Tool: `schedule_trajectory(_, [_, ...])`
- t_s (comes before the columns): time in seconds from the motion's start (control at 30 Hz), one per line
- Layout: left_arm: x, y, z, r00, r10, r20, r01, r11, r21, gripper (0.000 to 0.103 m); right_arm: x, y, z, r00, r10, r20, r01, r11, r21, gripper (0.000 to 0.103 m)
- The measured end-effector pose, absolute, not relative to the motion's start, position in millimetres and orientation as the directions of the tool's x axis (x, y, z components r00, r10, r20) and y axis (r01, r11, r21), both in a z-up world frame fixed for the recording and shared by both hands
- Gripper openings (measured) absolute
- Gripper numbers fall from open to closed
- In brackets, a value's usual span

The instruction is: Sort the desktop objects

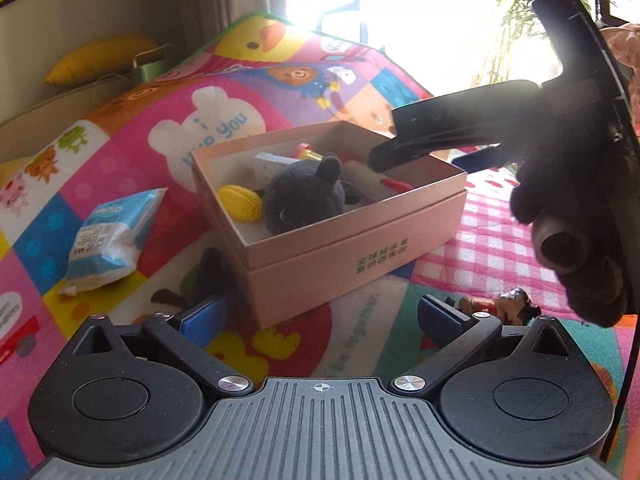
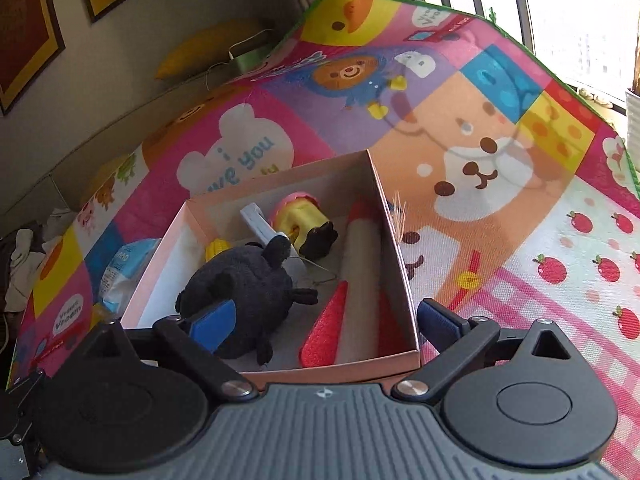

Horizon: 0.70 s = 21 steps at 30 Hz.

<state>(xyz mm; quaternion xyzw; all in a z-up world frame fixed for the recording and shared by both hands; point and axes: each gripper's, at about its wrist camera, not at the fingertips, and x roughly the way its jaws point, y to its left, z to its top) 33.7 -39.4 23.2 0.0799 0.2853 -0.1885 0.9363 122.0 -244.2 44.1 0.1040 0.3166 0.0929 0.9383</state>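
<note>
- The pink box (image 1: 352, 240) sits mid-mat, already holding a black plush toy (image 2: 248, 292), a yellow toy and a red-tipped roll, likely gathered as sorted items.
- The right claw (image 2: 324, 320) hangs over the box, fingers spread, empty.
- The left claw (image 1: 320, 316), also spread and empty, waits low before it.
- Only the left view shows the tissue pack (image 1: 108, 236) and a small figurine (image 1: 508, 306) outside the box.

left tongs (image 1: 322, 316): spread, empty | pink box (image 1: 360, 252): just ahead | tissue pack (image 1: 112, 236): left
</note>
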Motion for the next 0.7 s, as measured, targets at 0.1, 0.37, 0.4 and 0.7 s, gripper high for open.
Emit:
schedule_trajectory(0.1, [20.9, -28.7, 24.4, 0.775, -0.275, -0.569, 0.362, 0.931, 0.043, 0.103, 91.0, -250.1, 54.8, 0.833, 0.172, -0.526, -0.088, 0.98, 0.181, 0.103])
schedule_trajectory(0.37, [4.2, -0.9, 26.9, 0.797, -0.17, -0.58, 0.224, 0.974, 0.023, 0.103, -7.3, -247.7, 30.5, 0.825, 0.15, -0.544, -0.175, 0.985, 0.007, 0.103])
schedule_trajectory(0.4, [3.9, 0.9, 27.3, 0.795, -0.164, -0.584, 0.21, 0.978, 0.011, 0.103, -13.7, -246.5, 26.5, 0.816, 0.147, -0.559, -0.174, 0.985, 0.005, 0.103])
schedule_trajectory(0.7, [-1.7, -1.5, 22.8, 0.756, -0.204, -0.622, 0.213, 0.975, -0.061, 0.103, -18.6, -232.3, 4.0, 0.764, 0.012, -0.645, -0.159, 0.973, -0.17, 0.103])
